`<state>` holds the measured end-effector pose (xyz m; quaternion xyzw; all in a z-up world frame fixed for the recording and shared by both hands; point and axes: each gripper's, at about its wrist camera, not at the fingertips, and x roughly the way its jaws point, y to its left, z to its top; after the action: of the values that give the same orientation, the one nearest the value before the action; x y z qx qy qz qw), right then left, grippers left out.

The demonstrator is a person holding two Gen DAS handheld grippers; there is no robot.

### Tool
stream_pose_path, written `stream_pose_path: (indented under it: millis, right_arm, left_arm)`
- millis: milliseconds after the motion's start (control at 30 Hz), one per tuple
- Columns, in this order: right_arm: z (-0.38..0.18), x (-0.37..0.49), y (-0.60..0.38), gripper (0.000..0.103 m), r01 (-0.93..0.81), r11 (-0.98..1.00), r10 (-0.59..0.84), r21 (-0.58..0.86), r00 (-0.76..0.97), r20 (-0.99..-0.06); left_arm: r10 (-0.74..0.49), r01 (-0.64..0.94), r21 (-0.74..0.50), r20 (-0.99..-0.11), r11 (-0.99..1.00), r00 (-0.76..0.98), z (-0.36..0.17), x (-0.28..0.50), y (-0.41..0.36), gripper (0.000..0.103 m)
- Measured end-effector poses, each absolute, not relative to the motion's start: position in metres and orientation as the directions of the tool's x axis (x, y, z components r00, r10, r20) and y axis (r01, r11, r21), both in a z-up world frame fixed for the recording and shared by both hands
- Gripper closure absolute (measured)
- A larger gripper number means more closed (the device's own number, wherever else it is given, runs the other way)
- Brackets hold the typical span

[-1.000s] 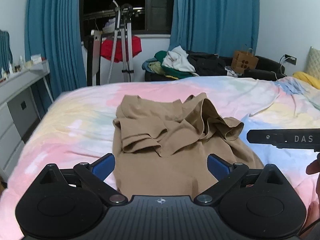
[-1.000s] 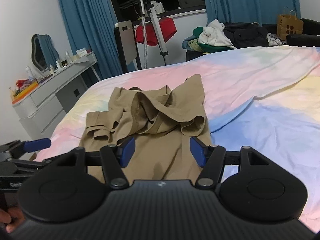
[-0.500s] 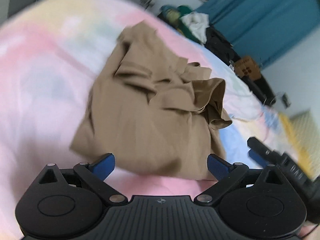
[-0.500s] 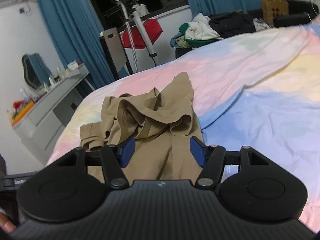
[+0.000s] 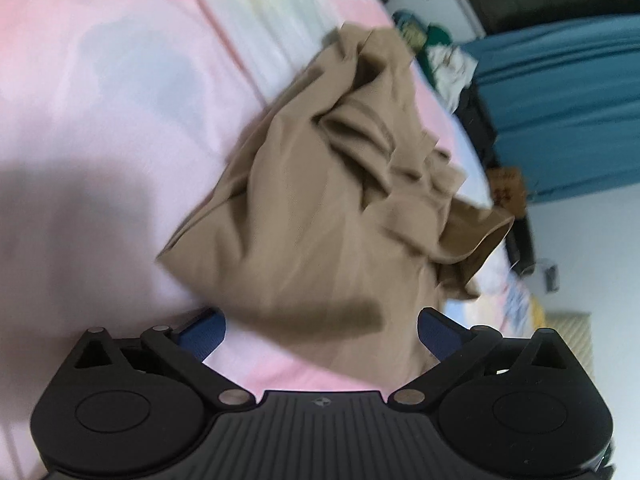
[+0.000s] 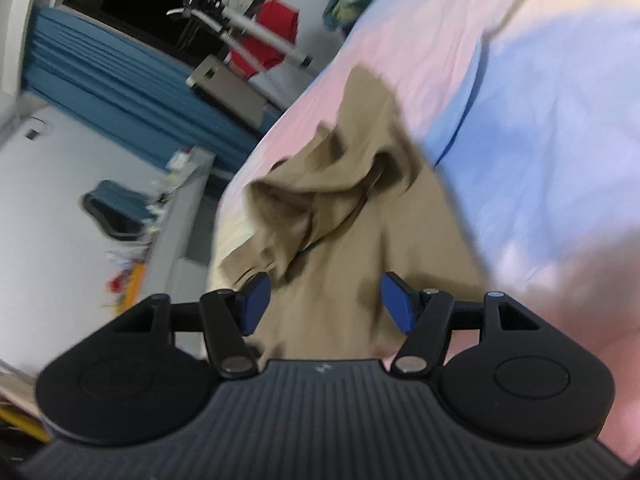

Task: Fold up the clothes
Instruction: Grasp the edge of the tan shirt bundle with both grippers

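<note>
A crumpled tan shirt [image 5: 332, 208] lies on the pastel tie-dye bed sheet [image 5: 120, 80]. My left gripper [image 5: 320, 330] hovers open just above the shirt's near hem, its blue pads [image 5: 204, 330] wide apart, with nothing pinched. In the right wrist view the same tan shirt [image 6: 352, 208] fills the middle. My right gripper [image 6: 324, 300] sits over the shirt's near part with its jaws opening; cloth lies below and between the blue pads [image 6: 256, 296] but is not pressed. Both views are tilted by wrist roll.
A pile of other clothes [image 5: 436, 52] lies past the bed's far end by blue curtains [image 5: 568, 112]. A white dresser [image 6: 176, 216] stands beside the bed, and a drying rack with a red garment [image 6: 272, 36] is near the dark window.
Both grippers rolled and dropped closer to the shirt. The left one now looks down at the near hem; the right one tilted the other way and its pads stand slightly wider.
</note>
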<state>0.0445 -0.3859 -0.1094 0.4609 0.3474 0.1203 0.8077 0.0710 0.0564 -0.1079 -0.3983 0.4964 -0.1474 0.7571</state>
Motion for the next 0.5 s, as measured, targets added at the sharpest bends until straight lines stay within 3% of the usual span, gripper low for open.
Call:
stream_pose_path:
  millis: [167, 300, 400, 500]
  right_arm:
    - [-0.143, 0.054, -0.354, 0.038, 0.171, 0.353, 0.689, 0.920, 0.617, -0.379]
    - [-0.170, 0.063, -0.347, 0.038, 0.281, 0.314, 0.685, 0.907, 0.595, -0.421]
    - [-0.187, 0.061, -0.358, 0.038, 0.374, 0.238, 0.616, 0.896, 0.655, -0.437]
    - [-0.188, 0.053, -0.369, 0.040, 0.405, 0.212, 0.520, 0.889, 0.724, -0.454]
  left_arm:
    - [-0.659, -0.148, -0.836, -0.514, 0.529, 0.549, -0.107, 0.075, 0.063, 0.001]
    - [-0.697, -0.098, -0.899, -0.397, 0.427, 0.597, -0.104, 0.073, 0.068, 0.001]
    - [-0.680, -0.096, -0.884, -0.418, 0.458, 0.602, -0.103, 0.072, 0.061, 0.005]
    - [-0.640, -0.138, -0.847, -0.485, 0.514, 0.596, -0.106, 0.072, 0.058, 0.016]
